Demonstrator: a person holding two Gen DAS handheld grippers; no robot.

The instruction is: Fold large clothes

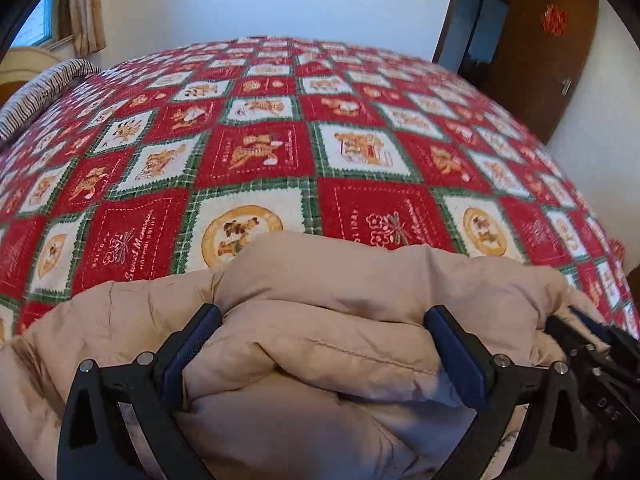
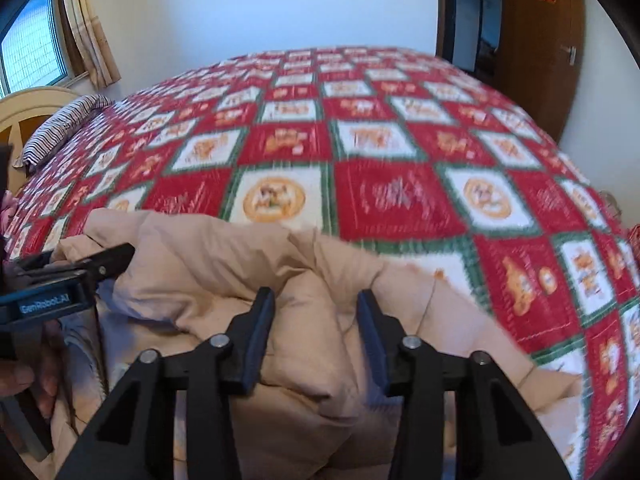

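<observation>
Gathering step: beige coat [image 1: 320, 320] bunched at near edge of bed [image 1: 260, 152]. Left gripper [image 1: 320, 340] straddled thick fold, grip uncertain; right gripper [image 2: 316, 332] half-closed around coat ridge. Next: firm hold, then fold toward bed centre.

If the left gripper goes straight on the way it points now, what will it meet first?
Most likely the beige padded coat: a thick fold already sits between the fingers of the left gripper. The patterned bedspread lies beyond it; depth is uncertain.

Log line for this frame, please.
stage: gathering jacket | beige puffer jacket bunched at bed's near edge, on red patchwork bedspread | left gripper straddling thick fold | right gripper astride bunched fabric
</observation>
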